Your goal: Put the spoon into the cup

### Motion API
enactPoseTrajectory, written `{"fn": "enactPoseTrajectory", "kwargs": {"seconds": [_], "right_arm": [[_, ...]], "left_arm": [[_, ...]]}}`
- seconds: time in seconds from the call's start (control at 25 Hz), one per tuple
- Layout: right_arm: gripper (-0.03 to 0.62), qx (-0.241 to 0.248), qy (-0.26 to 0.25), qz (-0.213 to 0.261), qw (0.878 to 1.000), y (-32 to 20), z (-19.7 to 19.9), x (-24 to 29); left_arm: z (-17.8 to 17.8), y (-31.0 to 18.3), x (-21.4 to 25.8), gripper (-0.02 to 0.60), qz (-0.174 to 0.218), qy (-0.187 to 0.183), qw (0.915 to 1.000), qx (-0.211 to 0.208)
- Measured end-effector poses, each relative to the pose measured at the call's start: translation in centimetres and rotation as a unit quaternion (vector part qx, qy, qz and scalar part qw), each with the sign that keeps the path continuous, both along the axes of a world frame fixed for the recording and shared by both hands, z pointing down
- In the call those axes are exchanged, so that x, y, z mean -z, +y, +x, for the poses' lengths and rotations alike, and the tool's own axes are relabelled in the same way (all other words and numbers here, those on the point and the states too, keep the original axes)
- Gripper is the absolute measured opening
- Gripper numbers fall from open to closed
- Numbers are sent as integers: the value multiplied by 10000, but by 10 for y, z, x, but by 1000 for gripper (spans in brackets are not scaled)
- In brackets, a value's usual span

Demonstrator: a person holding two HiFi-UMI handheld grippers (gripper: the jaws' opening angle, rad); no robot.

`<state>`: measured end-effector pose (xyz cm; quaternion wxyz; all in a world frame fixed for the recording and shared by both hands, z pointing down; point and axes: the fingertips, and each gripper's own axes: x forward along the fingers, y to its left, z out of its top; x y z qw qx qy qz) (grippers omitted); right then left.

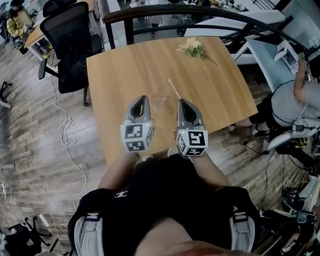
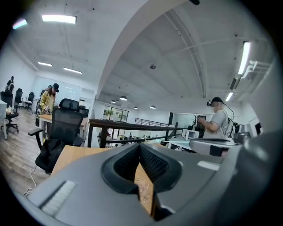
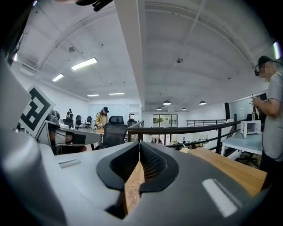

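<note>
Head view, seen steeply from above. We see a wooden table (image 1: pixel 125 70) filling the middle of the frame, with a black office chair (image 1: pixel 70 45) at its upper left corner and a dark curved railing (image 1: pixel 200 12) across the top. At the lower middle, just above the wearer's dark shirt, we find the left gripper (image 1: pixel 141 100) and the right gripper (image 1: pixel 182 103) side by side over the near part of the table. Each points toward the top of the frame and carries its marker cube at the rear. In each gripper's own view we see the jaws drawn together at the tips, holding nothing, with only wood showing in the gap beneath. A small bunch of pale flowers (image 1: pixel 191 48) lies near the table's far edge, upper right of centre. The clear cup (image 1: pixel 160 101) stands on the wood between the two gripper tips. The spoon (image 1: pixel 174 89), a thin pale stick, lies flat just to the upper right of the cup and outside it.
</note>
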<state>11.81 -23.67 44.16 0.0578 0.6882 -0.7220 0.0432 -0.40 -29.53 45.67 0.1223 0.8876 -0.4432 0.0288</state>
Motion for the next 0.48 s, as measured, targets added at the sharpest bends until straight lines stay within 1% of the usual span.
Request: {"fn": "enactPoseTrajectory", "kwargs": {"seconds": [0.24, 0.48], "right_arm": [[9, 318, 51, -112, 9994, -9, 13, -8], [9, 672, 171, -539, 9961, -20, 32, -37]], "left_arm": [[-1, -9, 3, 12, 13, -187, 9990, 414], [8, -16, -2, 12, -44, -267, 9970, 723]]}}
